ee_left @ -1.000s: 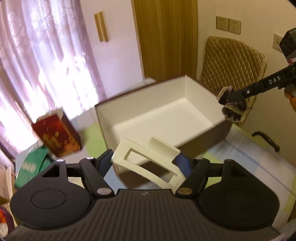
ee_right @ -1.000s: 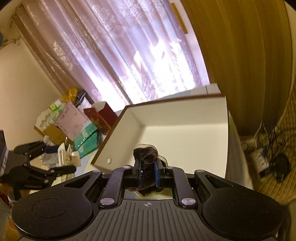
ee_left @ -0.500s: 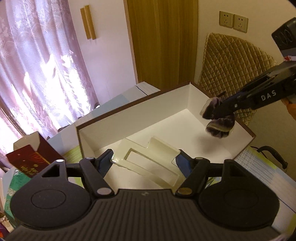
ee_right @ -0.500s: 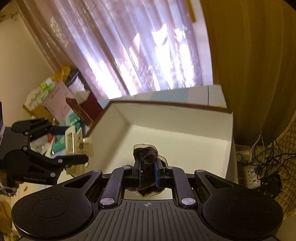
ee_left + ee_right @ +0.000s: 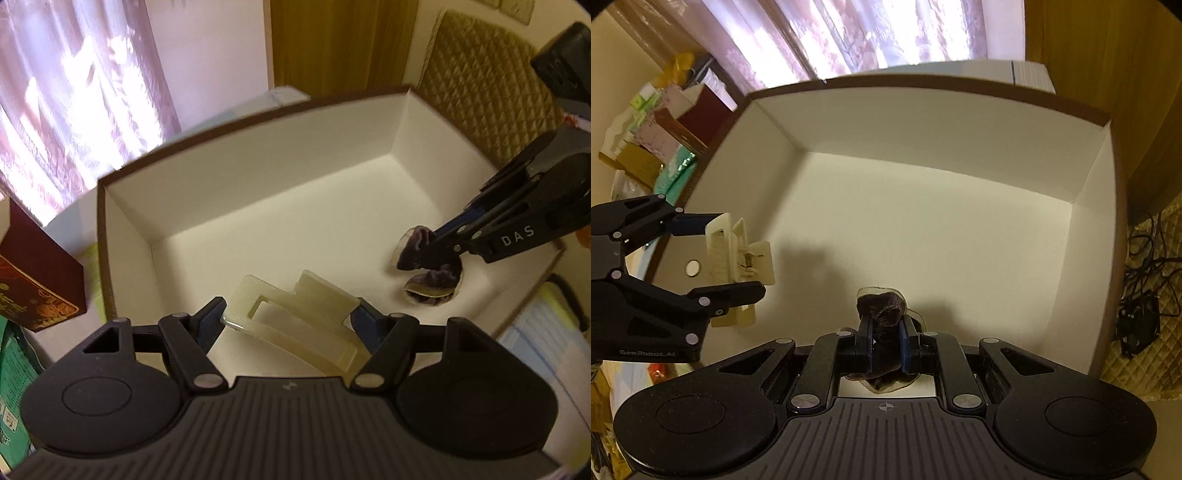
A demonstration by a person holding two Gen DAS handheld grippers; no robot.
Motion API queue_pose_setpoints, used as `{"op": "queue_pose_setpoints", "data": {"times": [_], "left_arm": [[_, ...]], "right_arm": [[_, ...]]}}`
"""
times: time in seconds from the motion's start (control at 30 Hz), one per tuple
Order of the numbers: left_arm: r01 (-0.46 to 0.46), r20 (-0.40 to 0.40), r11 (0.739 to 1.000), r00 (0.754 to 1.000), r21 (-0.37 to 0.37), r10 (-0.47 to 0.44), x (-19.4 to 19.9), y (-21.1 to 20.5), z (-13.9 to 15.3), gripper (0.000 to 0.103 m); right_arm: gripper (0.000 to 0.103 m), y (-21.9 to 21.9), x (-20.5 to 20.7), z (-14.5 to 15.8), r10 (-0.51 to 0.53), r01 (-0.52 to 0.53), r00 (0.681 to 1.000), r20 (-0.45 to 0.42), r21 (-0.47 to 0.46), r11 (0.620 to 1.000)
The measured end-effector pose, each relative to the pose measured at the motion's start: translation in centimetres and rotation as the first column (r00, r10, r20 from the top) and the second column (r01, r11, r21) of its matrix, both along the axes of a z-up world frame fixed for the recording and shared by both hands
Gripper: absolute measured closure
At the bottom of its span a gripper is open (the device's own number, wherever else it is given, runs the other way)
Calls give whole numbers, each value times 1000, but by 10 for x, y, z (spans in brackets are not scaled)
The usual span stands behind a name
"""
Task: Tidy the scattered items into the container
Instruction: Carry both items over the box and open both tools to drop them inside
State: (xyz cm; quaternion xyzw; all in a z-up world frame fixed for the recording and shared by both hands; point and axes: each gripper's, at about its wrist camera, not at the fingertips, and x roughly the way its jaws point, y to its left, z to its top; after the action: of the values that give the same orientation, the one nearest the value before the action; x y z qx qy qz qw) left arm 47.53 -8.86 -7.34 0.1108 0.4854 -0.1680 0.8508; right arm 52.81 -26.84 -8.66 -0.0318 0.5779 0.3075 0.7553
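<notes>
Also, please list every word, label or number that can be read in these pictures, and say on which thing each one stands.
"DAS": white letters on the black right tongs, seen from the left wrist.
"GenRobot.AI": faint letters on the black left tongs, seen from the right wrist.
Gold print on the dark red carton: too blurred to read.
White print on the green packet: too blurred to read.
The brown-rimmed white cardboard box carries no text.

Box [image 5: 1089, 229] floor bare beyond fingers [image 5: 866, 343]

A cream plastic rectangular hair claw clip [image 5: 295, 317] is held above the floor of a white-lined, brown-edged cardboard box [image 5: 258, 184]; a dark purple velvet scrunchie [image 5: 428, 254] hangs pinched near the box's right wall.
</notes>
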Motion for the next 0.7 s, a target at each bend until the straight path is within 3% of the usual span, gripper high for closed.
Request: {"op": "queue_pose_setpoints", "data": {"times": [0.3, 0.47, 0.57, 0.6, 0.7], "left_arm": [[-2, -31, 999, 1000, 54, 3, 21, -12, -19, 33], [1, -100, 998, 995, 69, 5, 29, -17, -32, 28], [-7, -111, 996, 994, 90, 17, 31, -15, -36, 22], [-12, -117, 995, 993, 100, 24, 32, -13, -37, 22], [-9, -124, 993, 992, 120, 24, 31, -9, -37, 22]], "right_arm": [[87, 6, 12, -8, 23, -23, 1000, 5, -36, 999], [86, 15, 9, -13, 73, -74, 997, -20, -67, 995], [3, 16, 5, -12, 94, -93, 996, 7, -83, 992], [4, 15, 2, -10, 109, -105, 993, 38, -86, 991], [4, 14, -1, -10, 130, -128, 991, 15, -91, 988]]}}
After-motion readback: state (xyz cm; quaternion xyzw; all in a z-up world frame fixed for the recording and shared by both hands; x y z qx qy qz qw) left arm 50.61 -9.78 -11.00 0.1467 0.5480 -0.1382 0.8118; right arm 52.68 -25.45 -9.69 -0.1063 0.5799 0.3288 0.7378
